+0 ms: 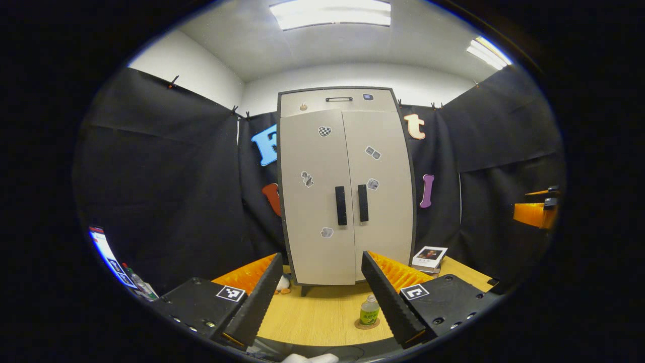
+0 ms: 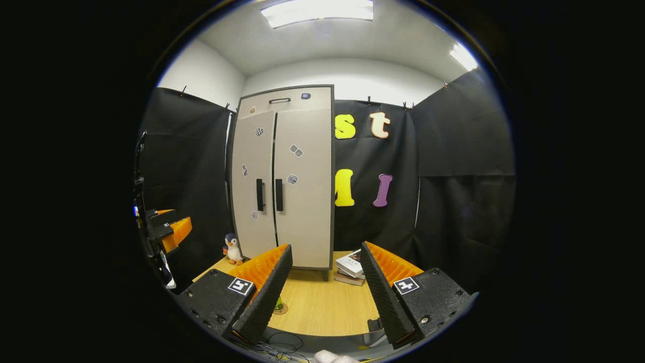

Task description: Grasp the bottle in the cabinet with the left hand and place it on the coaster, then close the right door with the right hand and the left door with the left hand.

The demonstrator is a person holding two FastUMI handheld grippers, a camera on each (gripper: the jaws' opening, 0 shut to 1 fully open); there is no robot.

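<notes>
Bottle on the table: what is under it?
The bottle stands upright on a round coaster, whose rim shows around its base. The coaster's middle is covered by the bottle. Under both is the wooden table.

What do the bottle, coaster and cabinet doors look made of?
Bottle: likely clear plastic, see-through neck over a green label. Coaster: small brown disc, perhaps cork or wood. Cabinet doors: smooth matte beige panels, possibly laminate or painted board.

The small green-labelled bottle stands upright on the round coaster; both cabinet doors are shut.
</notes>
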